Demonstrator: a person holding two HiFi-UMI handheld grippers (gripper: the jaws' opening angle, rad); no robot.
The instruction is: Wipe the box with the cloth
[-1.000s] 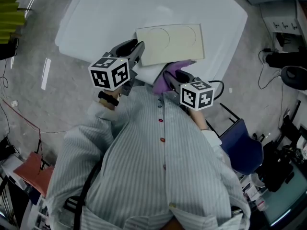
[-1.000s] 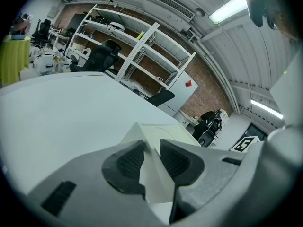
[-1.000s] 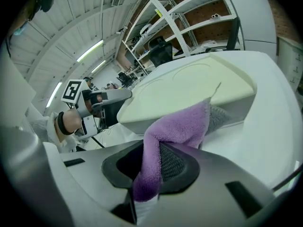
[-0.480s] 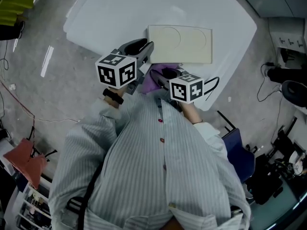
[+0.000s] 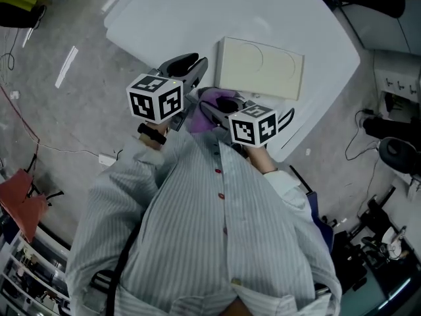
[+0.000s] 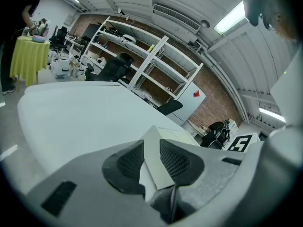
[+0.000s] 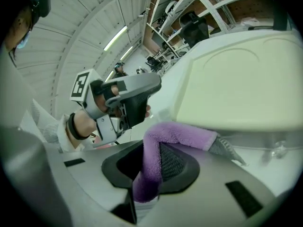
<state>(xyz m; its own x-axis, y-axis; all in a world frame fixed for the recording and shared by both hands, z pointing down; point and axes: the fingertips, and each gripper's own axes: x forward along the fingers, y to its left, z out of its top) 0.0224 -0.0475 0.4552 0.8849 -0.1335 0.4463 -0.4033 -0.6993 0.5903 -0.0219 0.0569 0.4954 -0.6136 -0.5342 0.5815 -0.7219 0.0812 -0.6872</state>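
Pinches the near left corner of the box (image 5: 263, 68) between the left gripper (image 6: 152, 161) fingers; clamps the purple cloth (image 7: 182, 134) in the right gripper (image 7: 149, 167) fingers, draped against the box's near edge on the white table (image 5: 171, 18). Looks barely begun: top face probably left to wipe.

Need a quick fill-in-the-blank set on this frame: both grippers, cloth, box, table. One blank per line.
1. The right gripper is shut on a ___ cloth.
2. The left gripper is shut on part of the flat cream ___.
3. That flat cream item lies on a ___ table.
Missing words: purple; box; white.
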